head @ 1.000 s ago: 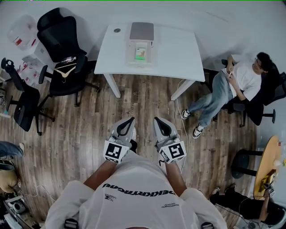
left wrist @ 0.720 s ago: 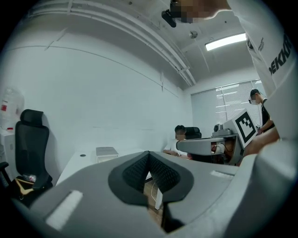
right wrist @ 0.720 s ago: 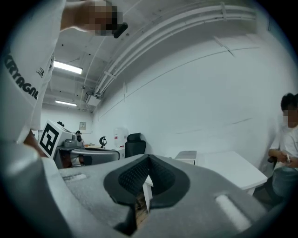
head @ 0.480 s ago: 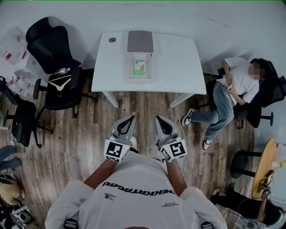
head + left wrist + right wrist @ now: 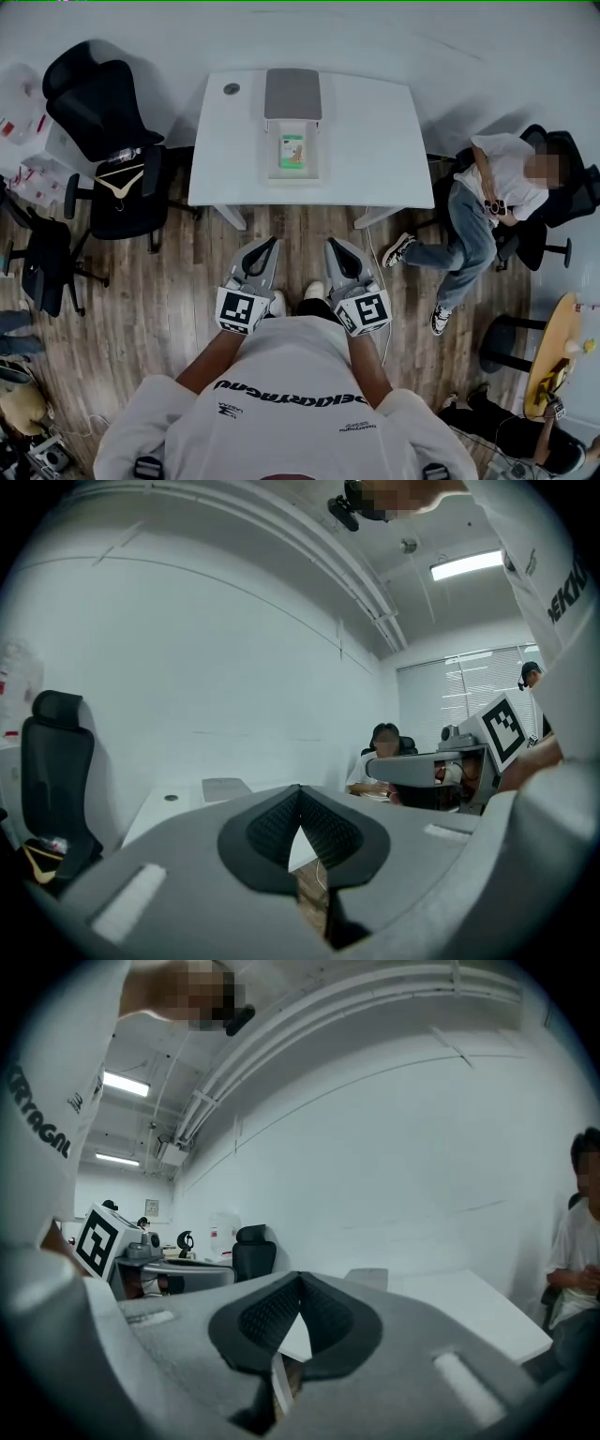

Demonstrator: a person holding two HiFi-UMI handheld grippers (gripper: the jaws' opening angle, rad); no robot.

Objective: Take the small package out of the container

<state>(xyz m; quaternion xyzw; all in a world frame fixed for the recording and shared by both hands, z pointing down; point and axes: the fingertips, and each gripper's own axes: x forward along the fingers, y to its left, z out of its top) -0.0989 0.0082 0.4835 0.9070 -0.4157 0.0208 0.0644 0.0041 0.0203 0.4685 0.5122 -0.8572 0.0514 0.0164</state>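
Observation:
The small green-and-white package [image 5: 292, 151] lies inside a clear container [image 5: 316, 159] on the white table [image 5: 375, 131]. The container's grey lid [image 5: 292, 93] rests just behind it. My left gripper [image 5: 272, 243] and right gripper [image 5: 330, 245] are side by side over the wooden floor, pointing level at the table and short of its front edge. Both are shut with nothing held. In the left gripper view the left gripper [image 5: 300, 790] has its pads meeting at the tip, with the table [image 5: 164, 813] and lid [image 5: 225, 788] beyond. The right gripper [image 5: 300, 1279] looks the same in its own view.
Black office chairs [image 5: 103, 112] stand left of the table, one with a hanger [image 5: 120, 180] on its seat. A seated person [image 5: 487, 202] stretches legs toward the table's right side. A small dark disc [image 5: 231, 88] lies on the table's back left. A round wooden table [image 5: 553, 352] stands at the right.
The table and container have come closer in the head view as I walked toward them. Both grippers kept their shut, side-by-side pose.

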